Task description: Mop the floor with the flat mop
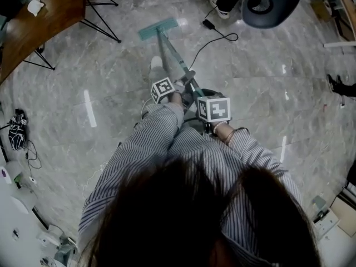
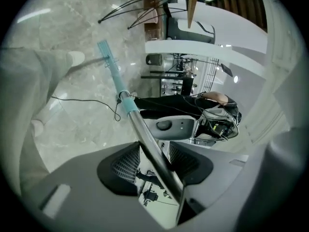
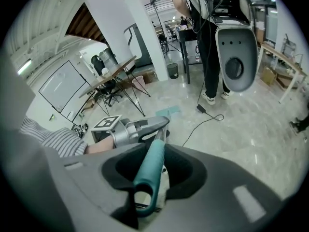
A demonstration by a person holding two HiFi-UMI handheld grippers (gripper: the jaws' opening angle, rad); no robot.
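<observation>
The flat mop's teal head [image 1: 158, 28] lies on the grey marble floor ahead of me, and its metal pole [image 1: 176, 55] slopes back to my hands. In the left gripper view the pole [image 2: 145, 129] runs slantwise between the jaws of my left gripper [image 2: 155, 150], which stands open with a gap beside the pole. The mop head [image 2: 104, 47] shows far down the pole. My right gripper [image 3: 154, 164] is shut on the teal handle grip [image 3: 150, 166] at the pole's top end. In the head view the left gripper [image 1: 183, 81] sits just ahead of the right gripper [image 1: 201, 100].
A wooden table [image 1: 39, 15] on black wire legs stands at the far left. A black cable [image 1: 214, 35] trails across the floor beyond the mop. A grey shell-shaped unit [image 1: 270, 1] and a standing person's shoe [image 1: 218, 7] are at the far right. My own shoe [image 1: 157, 64] is beside the pole.
</observation>
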